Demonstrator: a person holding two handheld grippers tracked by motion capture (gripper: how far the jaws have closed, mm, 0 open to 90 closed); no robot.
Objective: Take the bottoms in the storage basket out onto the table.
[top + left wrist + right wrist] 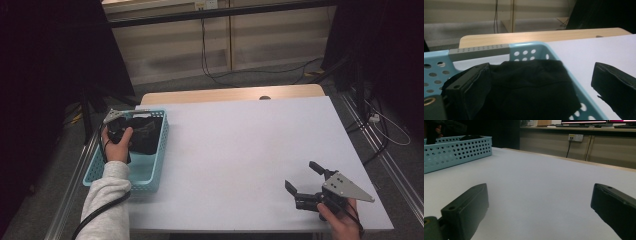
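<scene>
Table (240,150) seen from the high view, covered in white, with a light blue perforated basket (150,175) at its left edge. A dark, crumpled piece of cloth (147,134) lies in the basket's far half. My left gripper (125,131) is held over that end of the basket, right at the cloth. My right gripper (306,181) rests near the table's front right corner, well apart from the basket, jaws spread wide and holding nothing.

In the left gripper view, the black cloth (529,90) is bunched against the basket's (531,51) far wall. The jaws stand wide open, one down in the basket against the cloth, the other out beyond the rim over the table; nothing is gripped yet.

In the right gripper view, open jaws frame bare tabletop (544,195); the basket (454,150) sits far off.

I judge the cloth soft, light and limp; pinching a raised fold should lift it.
</scene>
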